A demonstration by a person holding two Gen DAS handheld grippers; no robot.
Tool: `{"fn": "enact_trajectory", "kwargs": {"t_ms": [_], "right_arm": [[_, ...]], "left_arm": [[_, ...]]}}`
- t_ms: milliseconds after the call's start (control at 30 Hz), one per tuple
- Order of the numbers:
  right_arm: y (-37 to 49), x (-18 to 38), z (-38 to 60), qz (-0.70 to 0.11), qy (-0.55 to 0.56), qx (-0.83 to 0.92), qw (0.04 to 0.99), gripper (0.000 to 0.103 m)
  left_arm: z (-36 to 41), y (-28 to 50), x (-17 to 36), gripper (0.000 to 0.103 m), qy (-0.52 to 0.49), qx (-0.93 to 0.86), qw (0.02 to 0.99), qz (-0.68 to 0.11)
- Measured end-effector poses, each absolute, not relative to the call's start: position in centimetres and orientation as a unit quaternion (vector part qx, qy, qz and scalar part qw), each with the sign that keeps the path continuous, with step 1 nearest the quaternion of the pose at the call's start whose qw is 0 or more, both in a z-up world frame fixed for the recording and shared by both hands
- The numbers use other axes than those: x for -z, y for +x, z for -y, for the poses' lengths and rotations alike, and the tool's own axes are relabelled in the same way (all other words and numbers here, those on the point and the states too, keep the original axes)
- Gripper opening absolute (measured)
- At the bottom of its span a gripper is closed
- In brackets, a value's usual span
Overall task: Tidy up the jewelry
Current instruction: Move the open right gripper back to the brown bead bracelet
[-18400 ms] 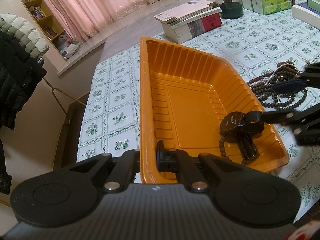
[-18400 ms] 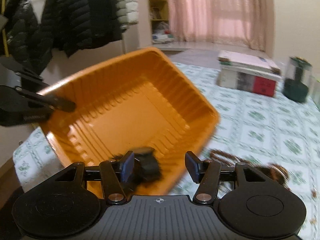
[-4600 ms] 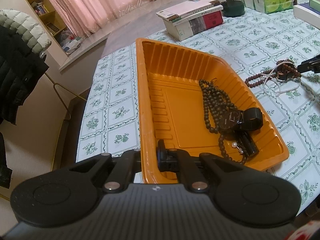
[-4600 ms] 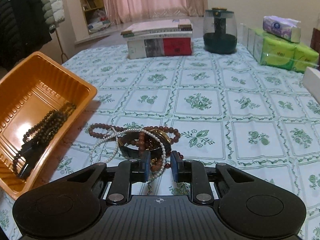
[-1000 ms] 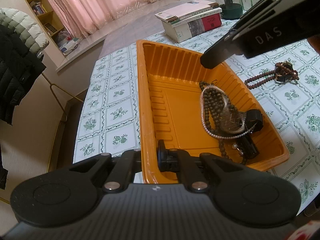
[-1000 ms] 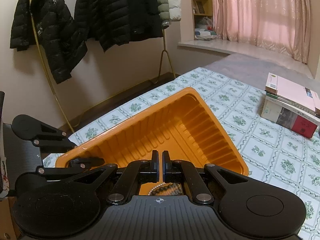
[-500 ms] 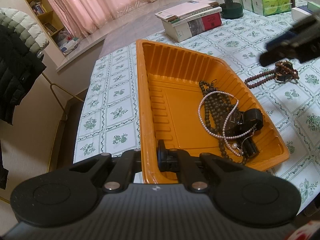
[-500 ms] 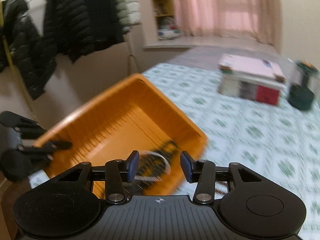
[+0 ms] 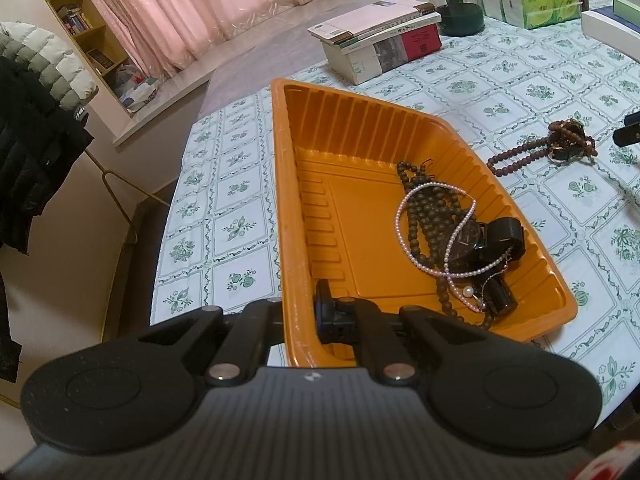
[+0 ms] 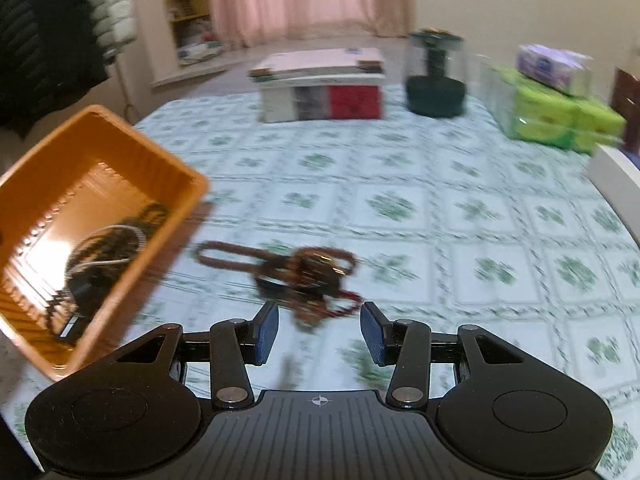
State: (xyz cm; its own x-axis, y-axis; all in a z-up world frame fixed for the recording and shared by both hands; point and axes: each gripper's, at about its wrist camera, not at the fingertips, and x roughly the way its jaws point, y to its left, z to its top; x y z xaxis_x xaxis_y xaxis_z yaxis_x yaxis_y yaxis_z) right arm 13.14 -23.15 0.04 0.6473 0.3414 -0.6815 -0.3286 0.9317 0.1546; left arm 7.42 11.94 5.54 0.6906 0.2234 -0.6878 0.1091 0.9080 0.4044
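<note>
Left hand-held gripper (image 9: 300, 312) clamped narrow on near rim of orange ribbed plastic tray (image 9: 288, 184), one finger inside, one outside the wall. Right hand-held gripper (image 10: 316, 334) standing moderately wide, blue pads bare, nothing between them; right view motion-blurred.

In tray, right half: one dark olive bead strand (image 9: 424, 216), one white pearl necklace (image 9: 404, 236) draped over it, one black wristwatch (image 9: 476, 240). Left half of tray floor bare.

On surface covered by white-and-green floral tablecloth (image 9: 240, 192): one tangle of reddish-brown wooden bead strand (image 10: 236, 258) with a dark-strapped watch (image 10: 316, 270) wound into it, lying just ahead of right gripper's fingertips, apart from tray's right edge. Pads not touching it. Count of strands in tangle unclear through blur.

Around, far side of surface: one stack of books (image 9: 380, 44), pink cover on top, red spine below; one dark green round lidded container with clear dome (image 9: 452, 4); green tissue packs (image 10: 560, 120) with one purple-white tissue pack (image 10: 552, 64) on top; white box edge (image 9: 608, 24) at far right. Off surface: pink curtains (image 9: 192, 4), yellow wooden bookshelf (image 9: 76, 24), black and grey-white puffer jackets (image 9: 32, 92) on a rack. Nothing lying between gripper and tangle.
</note>
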Motion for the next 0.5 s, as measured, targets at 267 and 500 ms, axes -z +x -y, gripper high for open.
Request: {"fn": "enact_trajectory", "kwargs": {"t_ms": [267,500], "right_arm": [[13.3,1.1,21.1,-0.366,-0.044,-0.225,0.902,0.044],[14.3,2.9,17.6,-0.356,-0.148,-0.239,0.891,0.025]], "left_arm": [[-11.7,7.5,-5.7,0.004,0.217,-0.034,0.892,-0.395],[-11.7,7.5,-5.7,0.004,0.220,-0.035,0.891,-0.396]]}}
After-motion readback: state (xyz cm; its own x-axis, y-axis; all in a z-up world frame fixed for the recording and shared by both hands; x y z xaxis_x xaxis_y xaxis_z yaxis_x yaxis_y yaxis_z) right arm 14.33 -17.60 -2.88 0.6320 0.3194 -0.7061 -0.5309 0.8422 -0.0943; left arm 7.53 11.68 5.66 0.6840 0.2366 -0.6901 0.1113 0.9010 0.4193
